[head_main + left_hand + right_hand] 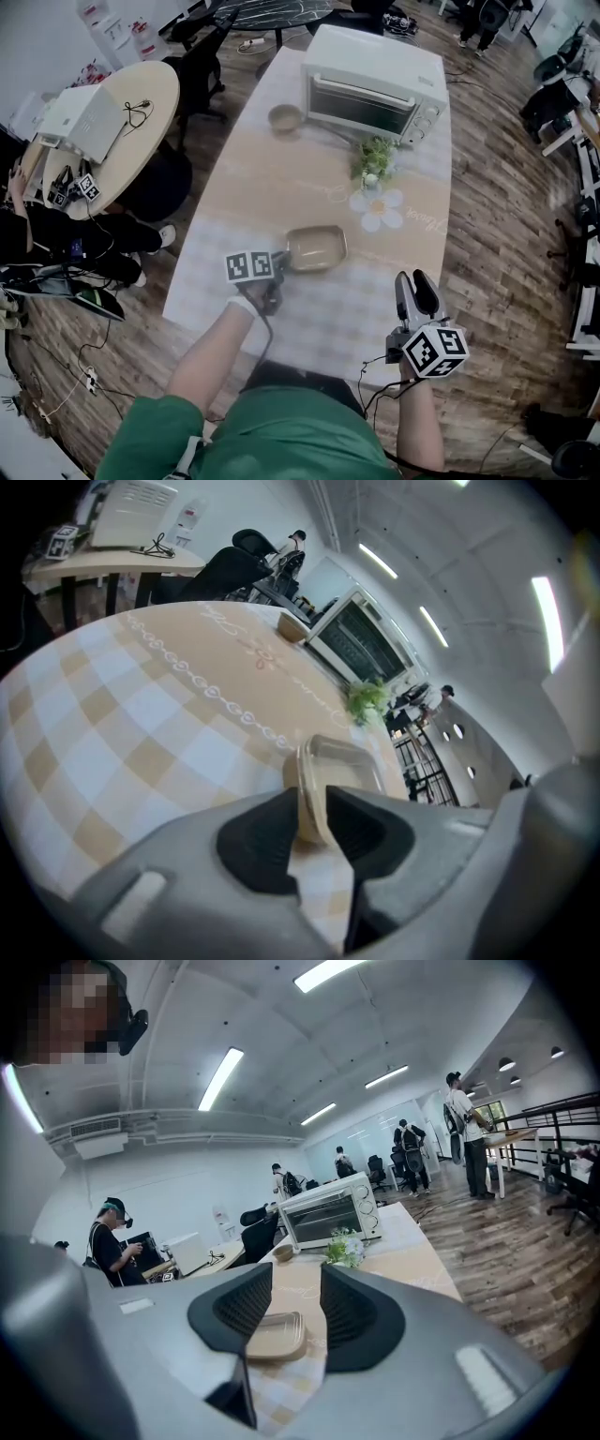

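My left claw (279,265) is clamped on the rim of the beige tray (319,247), one jaw inside the wall and one outside, as the left gripper view shows (314,803). The tray (345,766) is a shallow rectangle with rounded corners; it sits near the middle of the checked desk (234,216), in the half closer to me. Its long axis runs across the desk from my left to my right, and the short left end is the one in my grip, so the tray points away from that claw towards the right. Nothing lies in it that I can see. My right claw (414,279) hangs at the near right edge of the desk, well apart from the tray, with its jaws spread and nothing between them (295,1293); the tray (275,1335) shows beyond the gap. Past the tray stands a small potted plant (373,159), with a white flower shape (380,209) on the cloth just in front of it. At the far end of the desk stands a white toaster oven (375,82), and a small round bowl (285,117) sits just to its left; I cannot tell what the bowl holds. Nothing stands between my claws and the tray.
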{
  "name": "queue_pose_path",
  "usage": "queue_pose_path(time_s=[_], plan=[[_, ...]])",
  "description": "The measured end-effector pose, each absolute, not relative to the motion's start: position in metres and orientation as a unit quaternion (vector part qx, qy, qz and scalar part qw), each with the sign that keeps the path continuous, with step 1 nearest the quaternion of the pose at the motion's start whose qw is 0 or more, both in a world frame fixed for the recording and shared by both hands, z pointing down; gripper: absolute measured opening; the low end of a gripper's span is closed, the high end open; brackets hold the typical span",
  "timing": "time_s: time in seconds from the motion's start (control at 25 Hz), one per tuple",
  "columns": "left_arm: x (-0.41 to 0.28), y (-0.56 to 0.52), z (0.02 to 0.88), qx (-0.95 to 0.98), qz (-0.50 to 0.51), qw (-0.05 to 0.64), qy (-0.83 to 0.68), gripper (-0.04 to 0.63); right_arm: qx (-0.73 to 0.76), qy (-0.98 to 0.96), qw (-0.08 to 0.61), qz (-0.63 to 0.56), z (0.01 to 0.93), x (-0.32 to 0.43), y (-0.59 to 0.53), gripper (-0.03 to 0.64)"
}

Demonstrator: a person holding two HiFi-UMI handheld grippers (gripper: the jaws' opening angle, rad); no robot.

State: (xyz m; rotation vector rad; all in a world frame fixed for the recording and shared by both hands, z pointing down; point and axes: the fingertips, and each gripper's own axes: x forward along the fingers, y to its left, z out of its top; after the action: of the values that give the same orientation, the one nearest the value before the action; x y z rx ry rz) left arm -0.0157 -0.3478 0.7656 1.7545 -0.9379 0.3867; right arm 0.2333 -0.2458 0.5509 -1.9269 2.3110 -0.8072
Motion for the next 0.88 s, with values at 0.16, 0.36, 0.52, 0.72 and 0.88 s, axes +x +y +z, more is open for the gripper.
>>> queue_pose_path(time_s=[0.16,0.36,0.52,0.72,0.88], plan=[[-0.015,-0.349,0.766,0.728,0.138,0.55,-0.384,0.076,-0.613,0.743,0.018,-0.267,0.554,0.234,-0.247,0.161],[-0.02,-0.349,0.765,0.726,0.137,0.546,-0.395,0.05,-0.611,0.744,0.018,-0.27,0.555,0.234,-0.246,0.161],[-0.021,-0.348,0.759,0.728,0.132,0.542,-0.398,0.046,-0.611,0.745,0.019,-0.268,0.551,0.233,-0.246,0.161],[-0.016,-0.348,0.744,0.742,0.111,0.539,-0.382,0.043,-0.61,0.747,0.018,-0.264,0.545,0.232,-0.245,0.161],[-0.014,-0.347,0.729,0.755,0.092,0.533,-0.371,0.043,-0.611,0.748,0.02,-0.261,0.54,0.229,-0.244,0.161]])
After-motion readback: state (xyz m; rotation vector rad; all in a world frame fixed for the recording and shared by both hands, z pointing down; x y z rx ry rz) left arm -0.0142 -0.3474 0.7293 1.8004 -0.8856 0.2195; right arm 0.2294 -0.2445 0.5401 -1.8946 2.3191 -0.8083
